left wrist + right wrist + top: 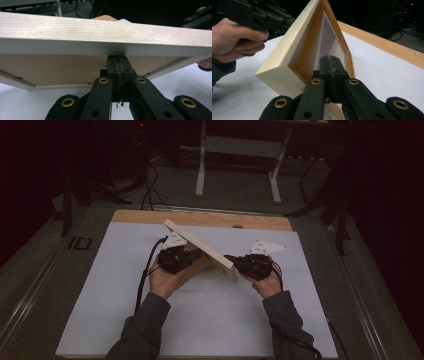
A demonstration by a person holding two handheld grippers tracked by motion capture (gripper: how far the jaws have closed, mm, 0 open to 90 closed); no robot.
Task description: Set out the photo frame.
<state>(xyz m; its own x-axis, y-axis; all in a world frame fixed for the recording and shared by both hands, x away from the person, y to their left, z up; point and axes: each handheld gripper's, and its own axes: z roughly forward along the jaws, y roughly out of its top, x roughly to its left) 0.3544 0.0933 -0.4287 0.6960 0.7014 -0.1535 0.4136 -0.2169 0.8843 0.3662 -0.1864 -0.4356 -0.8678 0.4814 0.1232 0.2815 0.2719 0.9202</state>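
Dark room, grey floor, a metal-legged frame stand at the back; white sheet covers the wooden bench [260, 221].

High view: wooden picture frame [200, 244] propped tilted near mid-bench, one long edge raised, running diagonally from back-left to front-right. Left tongs [192, 255] come in under the raised side, right tongs [234, 262] at the frame's near right end. Both hands on the handles, grey sleeves from the bottom edge. Jaw state too small to read here.

Left gripper view: left tongs [119, 65] have jaws pressed together, tips butted up under the frame's [100, 30] white lower edge, brown backing panel just beyond. Nothing visibly pinched between them; looks like propping, not gripping. Other gripper at top right corner.

Right gripper view: right tongs [331, 65] jaws together too, tips sitting inside the frame's [294, 47] front recess against the pane. Person's left hand [234, 40] with its gripper at upper left.

Handling judgement: stiff, light-to-moderate weight, smooth finished wood so likely slippery on hard jaws; pane probably fragile. Best hold is across the wooden rail near a corner, jaws opened over the rail thickness, not pushing on the pane or thin backing.
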